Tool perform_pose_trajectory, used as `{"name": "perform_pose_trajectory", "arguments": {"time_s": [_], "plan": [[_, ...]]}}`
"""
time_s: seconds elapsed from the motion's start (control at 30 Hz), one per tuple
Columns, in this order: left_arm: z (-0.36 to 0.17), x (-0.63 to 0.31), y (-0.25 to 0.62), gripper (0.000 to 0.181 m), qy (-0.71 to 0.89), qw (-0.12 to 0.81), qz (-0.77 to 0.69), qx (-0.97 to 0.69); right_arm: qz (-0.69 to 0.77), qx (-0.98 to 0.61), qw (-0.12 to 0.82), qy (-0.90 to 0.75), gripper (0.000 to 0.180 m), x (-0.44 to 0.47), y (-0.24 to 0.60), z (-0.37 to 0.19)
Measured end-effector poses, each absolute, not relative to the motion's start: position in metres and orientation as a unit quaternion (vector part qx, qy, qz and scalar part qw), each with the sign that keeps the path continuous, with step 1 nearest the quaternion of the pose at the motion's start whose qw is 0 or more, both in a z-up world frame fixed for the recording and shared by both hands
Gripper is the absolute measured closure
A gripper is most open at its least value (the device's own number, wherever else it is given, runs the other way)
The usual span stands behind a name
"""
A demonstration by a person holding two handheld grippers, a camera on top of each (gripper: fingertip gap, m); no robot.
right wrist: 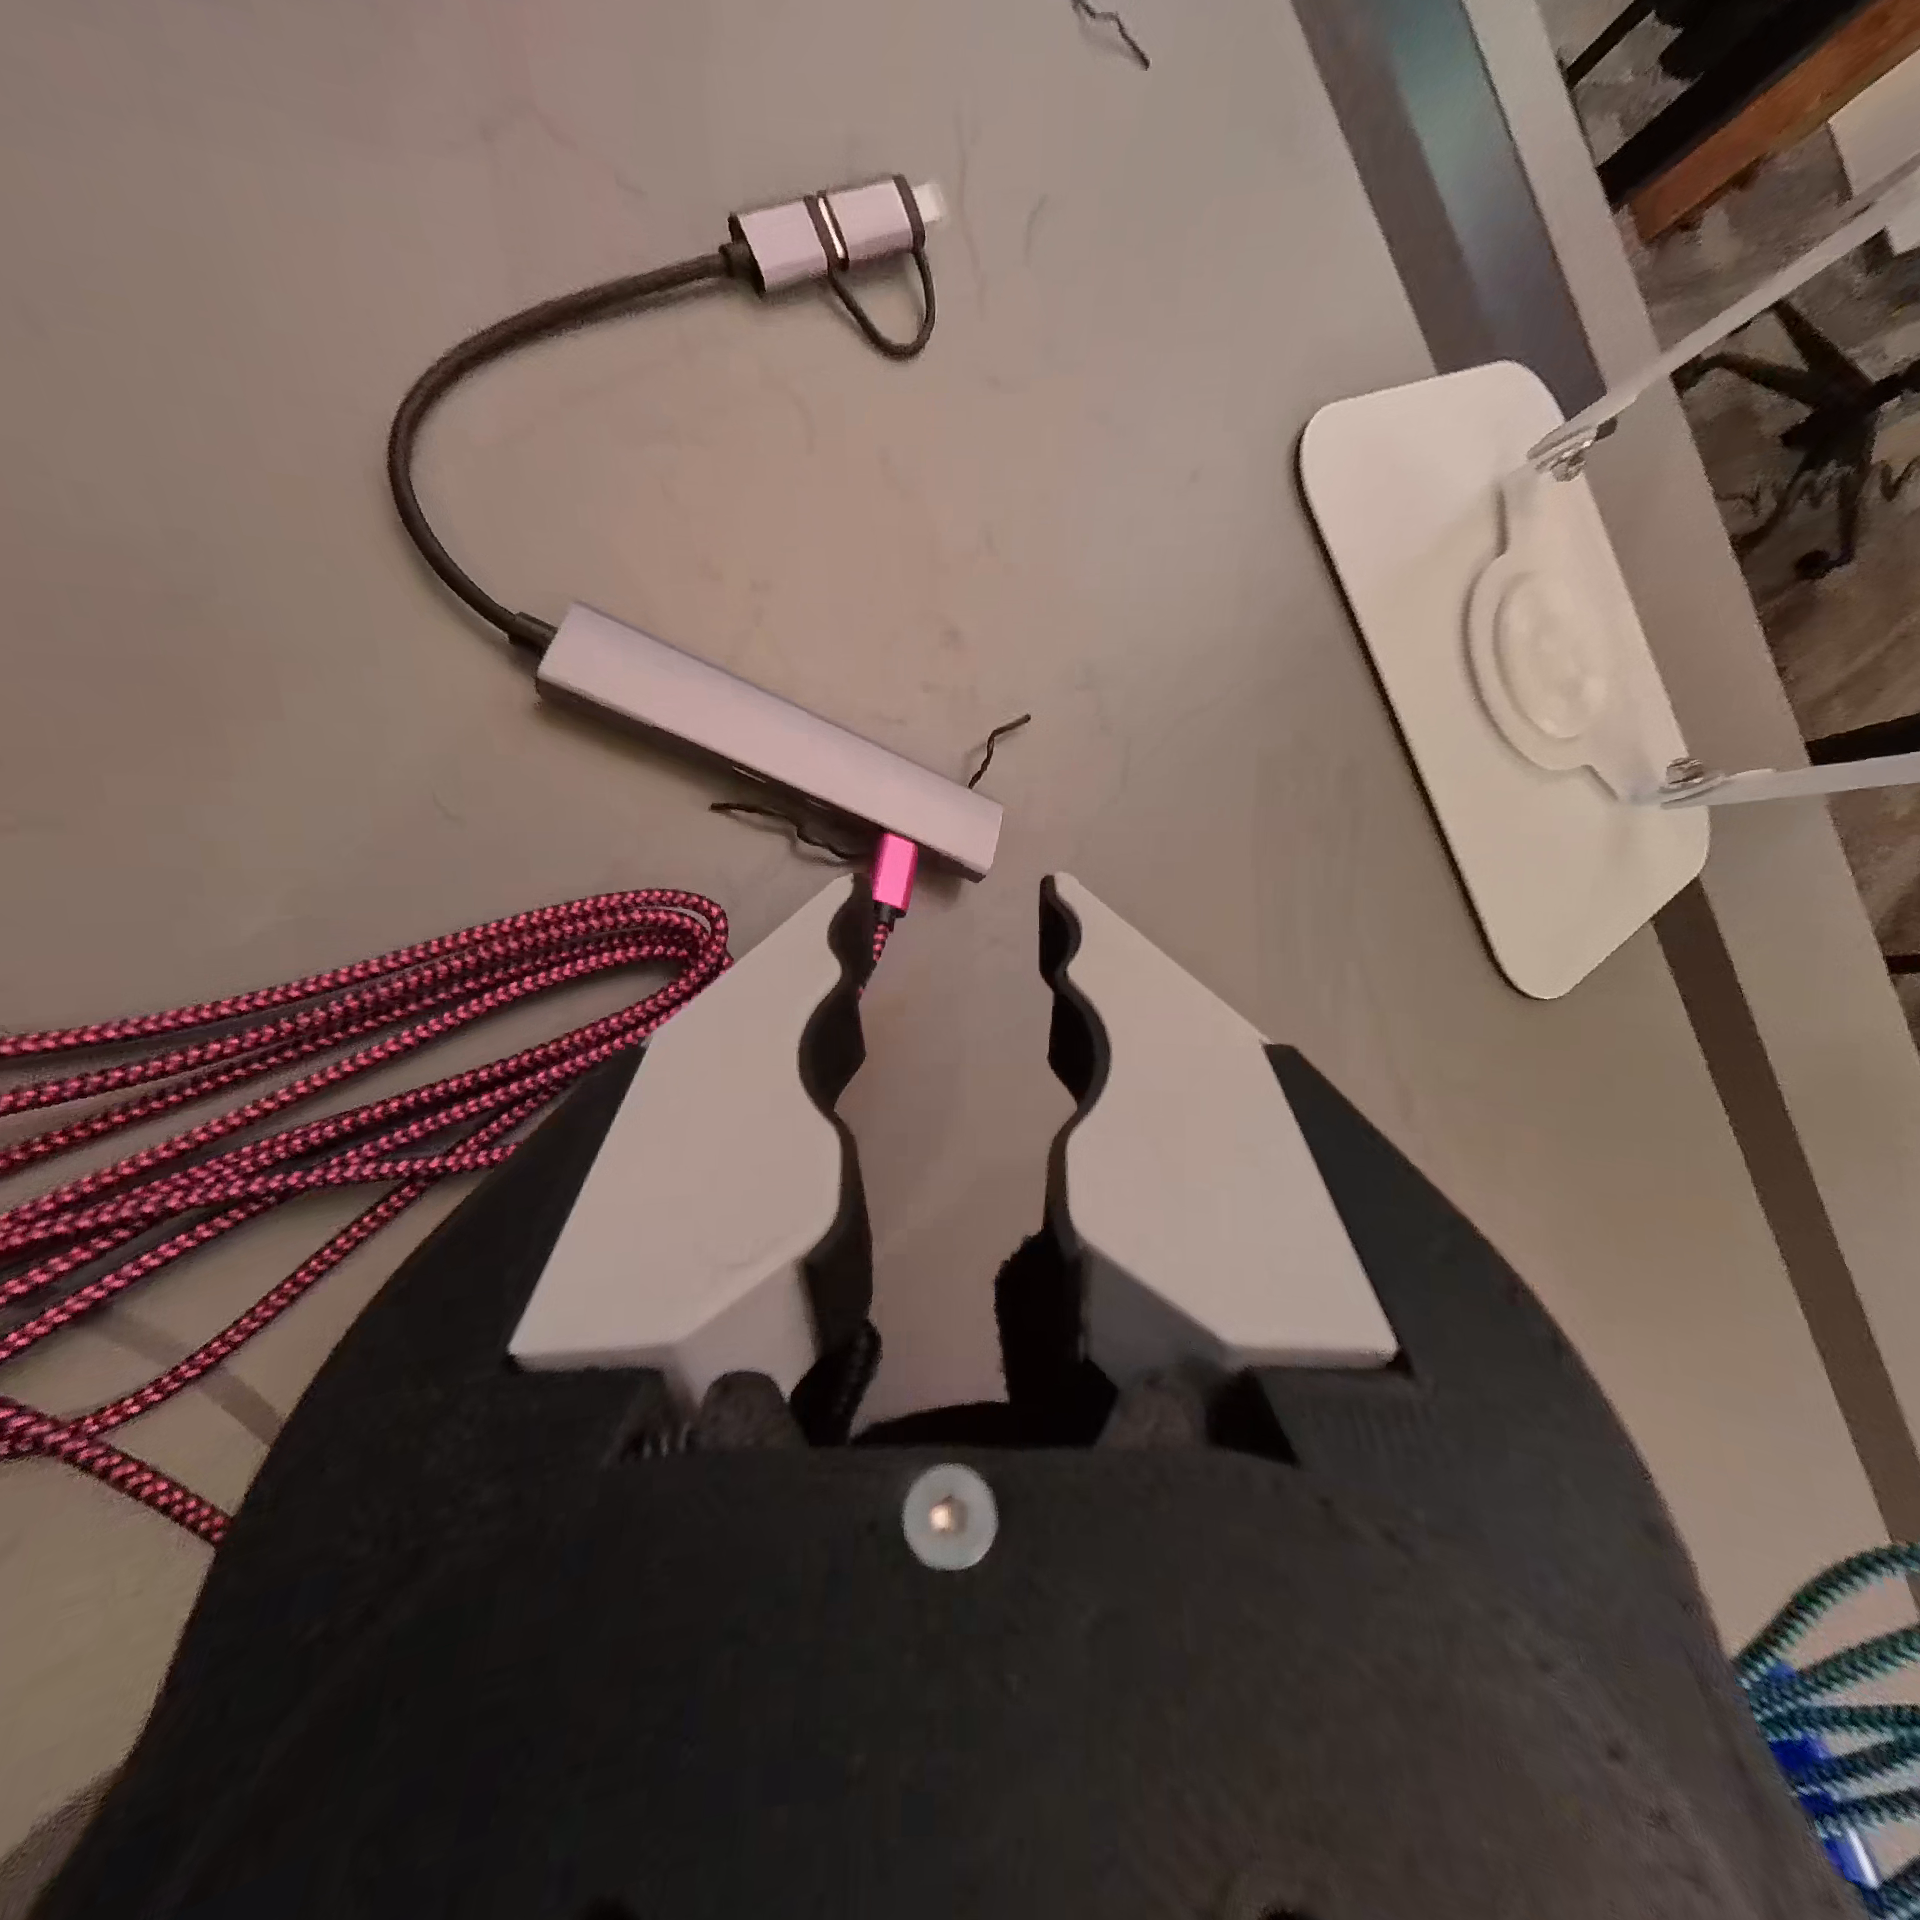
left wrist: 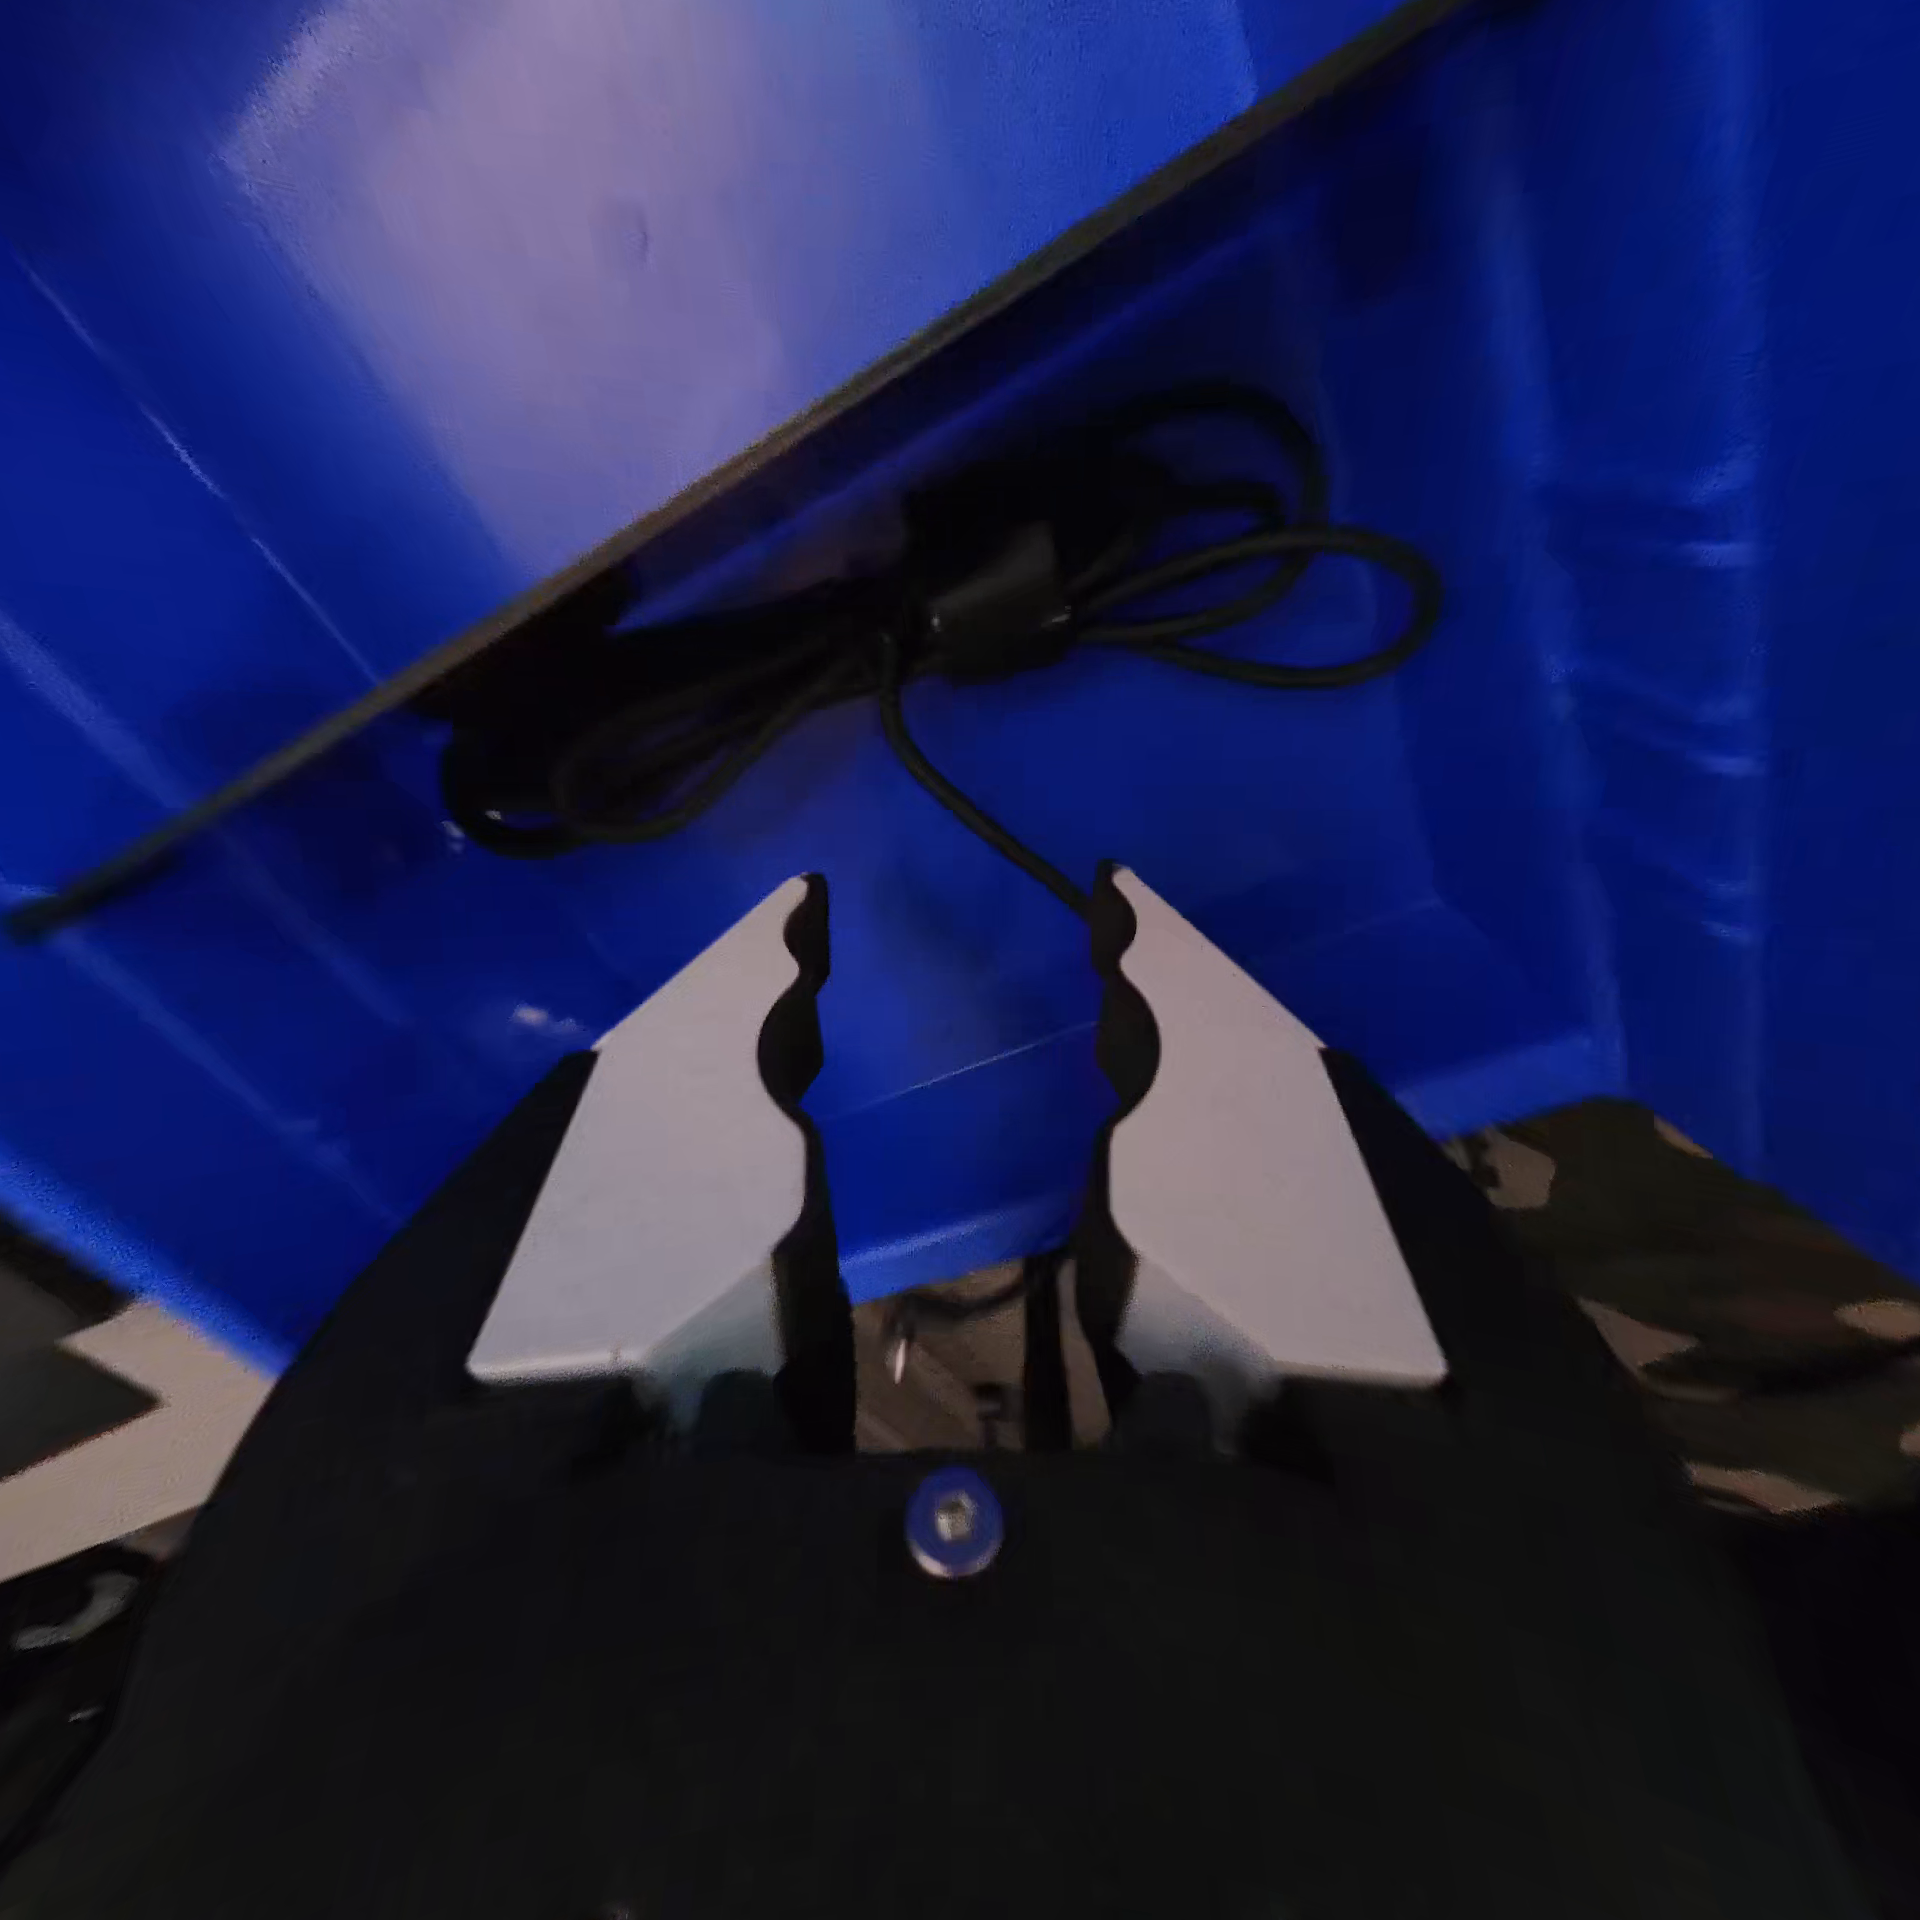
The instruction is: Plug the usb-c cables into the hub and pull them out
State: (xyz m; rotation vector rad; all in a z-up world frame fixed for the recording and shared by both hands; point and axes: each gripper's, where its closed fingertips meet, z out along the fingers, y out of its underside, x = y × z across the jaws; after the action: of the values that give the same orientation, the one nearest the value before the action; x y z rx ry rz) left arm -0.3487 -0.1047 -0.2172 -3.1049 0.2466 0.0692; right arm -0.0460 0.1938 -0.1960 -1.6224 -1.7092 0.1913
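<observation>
At frame centre on the grey tabletop, the silver hub holds the pink usb-c cable's plug just ahead of the right tongs, jaws apart and empty; the left tongs, also parted, face a black cable in a blue bin.

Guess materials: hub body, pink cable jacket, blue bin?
Hub: likely brushed aluminium, matte silver-grey, crisp edges. Pink cable: woven fabric braid, pink-black weave visible; its plug shell looks like anodised metal. Blue bin: moulded plastic, glossy, with reflections.
</observation>
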Motion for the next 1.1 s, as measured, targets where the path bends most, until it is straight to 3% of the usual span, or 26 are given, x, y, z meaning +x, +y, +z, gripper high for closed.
{"name": "perform_pose_trajectory", "arguments": {"time_s": [0.07,0.13,0.2,0.43,0.6,0.7,0.9,1.1], "plan": [[-0.234,-0.345,-0.103,0.135,0.053,0.020,-0.006,-0.998,0.074,-0.631,0.384,-0.670,0.150,-0.048,0.191,-0.189],[-0.244,-0.338,-0.099,0.168,0.038,0.028,-0.038,-0.998,0.069,-0.627,0.391,-0.671,0.151,-0.048,0.190,-0.182],[-0.240,-0.345,-0.098,0.181,0.033,0.042,-0.019,-0.998,0.071,-0.625,0.399,-0.667,0.151,-0.048,0.190,-0.171],[-0.171,-0.363,-0.088,0.181,0.011,0.179,0.017,-0.984,0.108,-0.620,0.448,-0.635,0.151,-0.047,0.186,-0.118],[-0.087,-0.365,-0.080,0.181,0.034,0.308,0.081,-0.947,0.180,-0.604,0.470,-0.618,0.147,-0.057,0.165,-0.079],[-0.032,-0.347,-0.071,0.181,0.071,0.393,0.113,-0.910,0.261,-0.590,0.465,-0.606,0.135,-0.069,0.140,-0.054],[0.029,-0.264,-0.040,0.181,0.195,0.480,0.124,-0.846,0.487,-0.504,0.392,-0.595,0.111,-0.108,0.051,-0.005],[0.042,-0.189,-0.002,0.181,0.331,0.536,0.231,-0.742,0.707,-0.433,0.224,-0.513,0.110,-0.117,-0.005,0.024]]}}
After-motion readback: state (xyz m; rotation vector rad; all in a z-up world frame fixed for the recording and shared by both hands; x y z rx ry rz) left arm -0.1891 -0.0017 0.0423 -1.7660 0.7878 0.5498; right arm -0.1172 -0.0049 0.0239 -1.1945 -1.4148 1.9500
